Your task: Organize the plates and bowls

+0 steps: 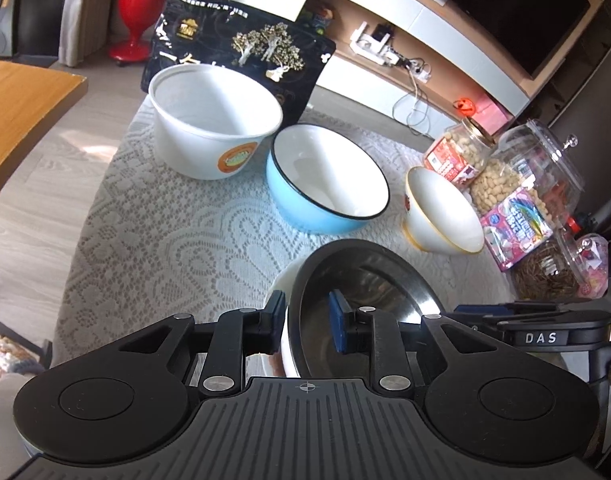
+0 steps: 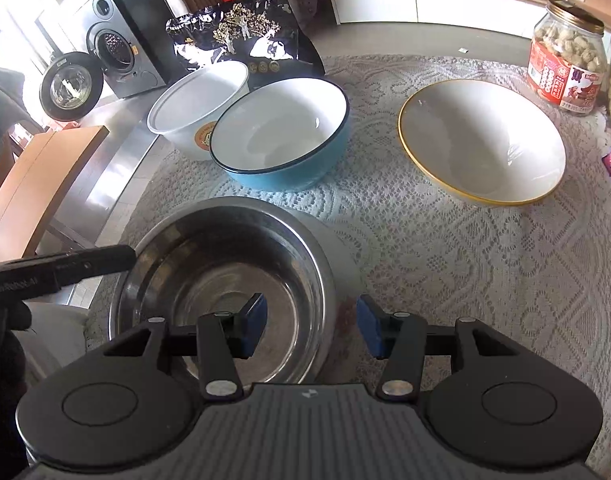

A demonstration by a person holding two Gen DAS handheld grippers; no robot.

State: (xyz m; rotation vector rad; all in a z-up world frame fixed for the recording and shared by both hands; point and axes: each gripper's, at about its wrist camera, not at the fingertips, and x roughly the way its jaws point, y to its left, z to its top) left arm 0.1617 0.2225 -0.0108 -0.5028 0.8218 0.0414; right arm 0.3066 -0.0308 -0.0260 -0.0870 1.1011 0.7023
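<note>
On the lace-covered table (image 2: pixel 445 260), a round steel bowl (image 2: pixel 225 264) sits mouth-up; left fingers (image 1: pixel 305 322) straddle its near rim part-open, right fingers (image 2: pixel 311 330) straddle its right wall, grip unclear.

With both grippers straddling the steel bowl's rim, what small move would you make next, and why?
Probably close the right gripper onto the steel bowl's near rim: its pads sit either side of the wall without clearly pressing. The left gripper also straddles the rim opposite. Once both grips are firm, the bowl, which sits on something white, could be lifted level toward the blue bowl.
</note>
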